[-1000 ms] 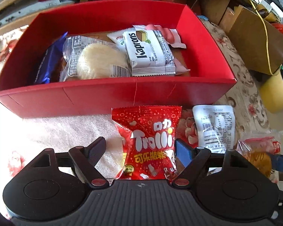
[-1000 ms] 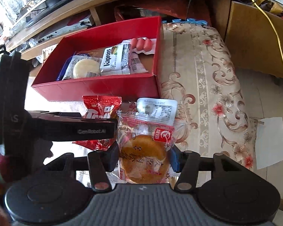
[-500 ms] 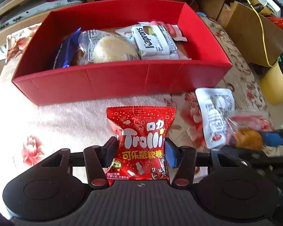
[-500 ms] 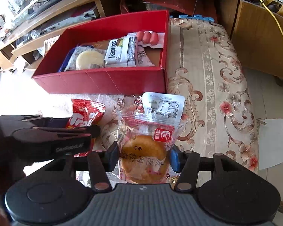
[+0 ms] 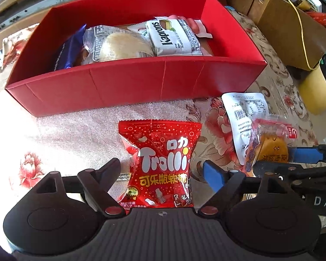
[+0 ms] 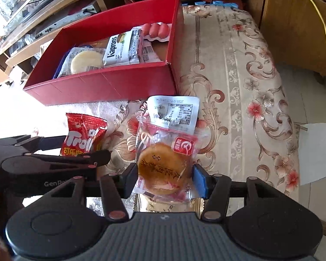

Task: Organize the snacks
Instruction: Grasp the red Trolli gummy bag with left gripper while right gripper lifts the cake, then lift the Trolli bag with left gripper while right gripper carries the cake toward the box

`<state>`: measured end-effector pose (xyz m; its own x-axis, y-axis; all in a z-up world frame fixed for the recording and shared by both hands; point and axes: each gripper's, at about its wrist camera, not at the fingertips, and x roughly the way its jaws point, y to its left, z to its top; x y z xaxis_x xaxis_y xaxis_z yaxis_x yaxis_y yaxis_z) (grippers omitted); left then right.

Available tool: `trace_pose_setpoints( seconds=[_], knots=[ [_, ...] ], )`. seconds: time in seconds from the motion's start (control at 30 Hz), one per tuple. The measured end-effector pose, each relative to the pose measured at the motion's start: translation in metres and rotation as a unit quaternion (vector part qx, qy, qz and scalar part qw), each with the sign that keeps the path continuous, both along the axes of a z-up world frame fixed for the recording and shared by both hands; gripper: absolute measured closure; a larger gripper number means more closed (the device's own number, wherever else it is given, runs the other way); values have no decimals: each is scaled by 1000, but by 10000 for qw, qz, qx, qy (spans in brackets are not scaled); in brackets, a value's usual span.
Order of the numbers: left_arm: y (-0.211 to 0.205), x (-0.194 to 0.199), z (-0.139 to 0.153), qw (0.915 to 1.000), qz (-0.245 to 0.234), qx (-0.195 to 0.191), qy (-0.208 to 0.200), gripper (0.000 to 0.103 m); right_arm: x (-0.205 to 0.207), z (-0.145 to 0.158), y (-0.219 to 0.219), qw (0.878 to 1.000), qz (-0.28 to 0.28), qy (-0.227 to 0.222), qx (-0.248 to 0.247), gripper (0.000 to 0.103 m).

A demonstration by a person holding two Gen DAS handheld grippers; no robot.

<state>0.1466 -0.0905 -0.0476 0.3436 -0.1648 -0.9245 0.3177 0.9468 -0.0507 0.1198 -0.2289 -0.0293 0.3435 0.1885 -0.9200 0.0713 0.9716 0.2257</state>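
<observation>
- My left gripper (image 5: 162, 169) has just been opening; the glossy red Trolli bag (image 5: 160, 163) lies loose between its jaws, before the red box's (image 5: 128, 82) front wall.
- My right gripper (image 6: 165, 175) has just eased slightly, the clear-wrapped golden pastry (image 6: 163, 167) between its pads.

The blue packet (image 5: 68, 52) is mostly hidden behind the red box's (image 5: 130, 82) near wall. The gummy bag's (image 5: 160, 165) bottom edge disappears behind the gripper body.
</observation>
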Motion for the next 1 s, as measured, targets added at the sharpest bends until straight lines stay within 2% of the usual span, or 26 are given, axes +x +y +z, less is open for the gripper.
trace_pose_setpoints(
  seconds=[0.2, 0.33, 0.43, 0.47, 0.73, 0.83, 0.97, 1.0],
  knots=[
    [-1, 0, -2, 9999, 13, 122, -38, 16, 7, -9, 0, 9999, -50, 93, -14, 38],
    [-1, -2, -2, 9998, -4, 184, -106, 18, 4, -12, 2, 9998, 37, 114, -154, 41],
    [-1, -3, 2, 9997, -20, 177, -142, 31, -1, -7, 5, 9997, 94, 36, -203, 48],
    [0, -3, 4, 9999, -27, 99, -125, 40, -3, -5, 5, 9997, 98, 10, -227, 49],
    [6, -6, 12, 9998, -101, -78, -135, 44, -16, 11, -3, 9996, -66, -207, -174, 55],
    [7, -5, 15, 9997, -126, -140, -160, 45, -17, 7, -5, 9996, -91, -133, -226, 55],
    [7, -6, 14, 9997, -154, -129, -148, 42, -13, 3, -7, 9997, -172, -74, -136, 52],
    [6, -6, 12, 9997, -165, -112, -133, 37, -11, 3, -6, 9998, -156, -78, -135, 50]
  ],
)
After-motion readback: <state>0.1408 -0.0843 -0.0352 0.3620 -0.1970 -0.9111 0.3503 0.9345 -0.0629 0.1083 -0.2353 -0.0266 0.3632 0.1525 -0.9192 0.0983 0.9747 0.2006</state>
